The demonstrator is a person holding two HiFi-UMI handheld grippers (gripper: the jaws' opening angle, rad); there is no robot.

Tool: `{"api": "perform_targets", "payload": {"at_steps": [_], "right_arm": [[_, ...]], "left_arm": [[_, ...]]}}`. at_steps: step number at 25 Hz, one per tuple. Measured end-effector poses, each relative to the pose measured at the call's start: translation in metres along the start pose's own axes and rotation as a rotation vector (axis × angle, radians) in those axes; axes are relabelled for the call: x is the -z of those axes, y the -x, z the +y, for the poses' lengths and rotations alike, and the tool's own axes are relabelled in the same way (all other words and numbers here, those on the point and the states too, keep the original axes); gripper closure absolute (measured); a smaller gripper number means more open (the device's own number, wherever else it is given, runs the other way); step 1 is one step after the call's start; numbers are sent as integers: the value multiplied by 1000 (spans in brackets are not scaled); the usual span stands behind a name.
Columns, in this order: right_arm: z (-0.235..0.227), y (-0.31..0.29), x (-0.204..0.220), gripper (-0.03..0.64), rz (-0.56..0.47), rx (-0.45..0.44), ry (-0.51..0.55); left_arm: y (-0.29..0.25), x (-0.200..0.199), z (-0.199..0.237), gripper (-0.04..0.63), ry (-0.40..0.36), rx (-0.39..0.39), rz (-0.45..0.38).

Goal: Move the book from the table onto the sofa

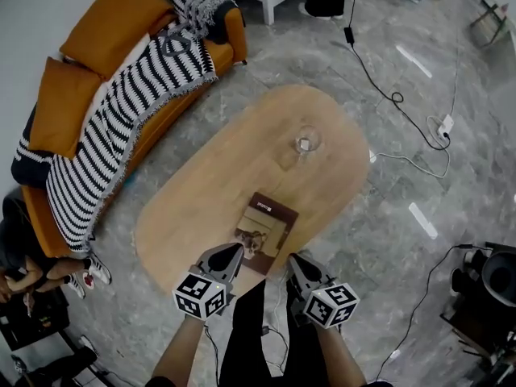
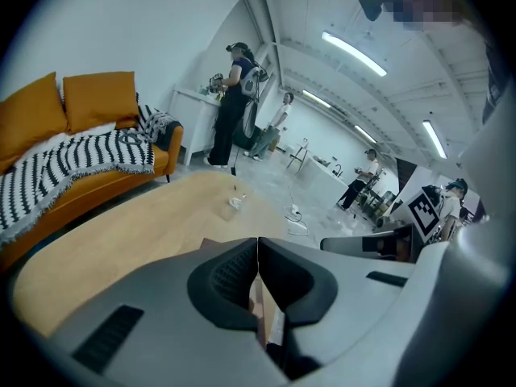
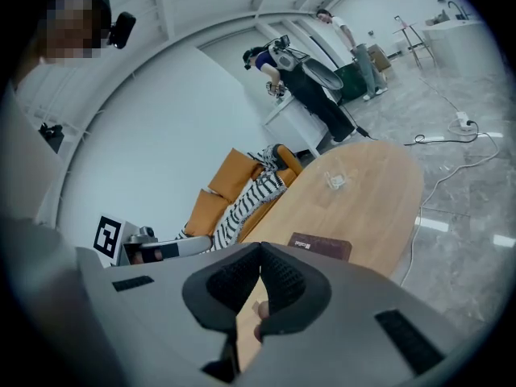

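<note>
A brown book (image 1: 265, 231) with a pale picture cover lies flat near the front end of the oval wooden table (image 1: 210, 192). My left gripper (image 1: 231, 252) hovers at the book's near left corner, jaws shut and empty. My right gripper (image 1: 295, 260) is just off the book's near right corner, also shut with nothing held. In the right gripper view the book (image 3: 321, 246) lies beyond the closed right gripper (image 3: 260, 274). In the left gripper view the closed left gripper (image 2: 257, 258) hides most of the book. The orange sofa (image 1: 121, 14) with a striped blanket (image 1: 121, 127) stands at the left.
A small glass dish (image 1: 307, 142) sits on the table's far half. Cables and a power strip (image 1: 446, 125) lie on the marble floor to the right. A seated person (image 1: 32, 268) is at the lower left. Other people stand at a far counter (image 2: 234, 103).
</note>
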State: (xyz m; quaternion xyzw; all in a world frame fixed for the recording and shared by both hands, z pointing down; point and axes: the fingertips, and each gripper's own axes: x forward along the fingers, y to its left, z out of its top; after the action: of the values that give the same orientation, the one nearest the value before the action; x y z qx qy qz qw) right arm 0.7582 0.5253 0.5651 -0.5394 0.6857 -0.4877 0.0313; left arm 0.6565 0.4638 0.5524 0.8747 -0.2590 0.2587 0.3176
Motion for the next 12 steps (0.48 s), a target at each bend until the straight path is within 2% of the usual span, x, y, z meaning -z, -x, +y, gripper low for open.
{"api": "perform_targets", "payload": {"at_steps": [5, 10, 12], "right_arm": [[-32, -23, 21, 592, 21, 35, -41], [-63, -48, 49, 591, 70, 46, -99], [-74, -59, 63, 591, 93, 46, -136]], "left_arm": [[-26, 26, 35, 578, 3, 27, 48], [-58, 67, 61, 577, -12, 71, 157], [-69, 86, 71, 577, 15, 102, 209]]}}
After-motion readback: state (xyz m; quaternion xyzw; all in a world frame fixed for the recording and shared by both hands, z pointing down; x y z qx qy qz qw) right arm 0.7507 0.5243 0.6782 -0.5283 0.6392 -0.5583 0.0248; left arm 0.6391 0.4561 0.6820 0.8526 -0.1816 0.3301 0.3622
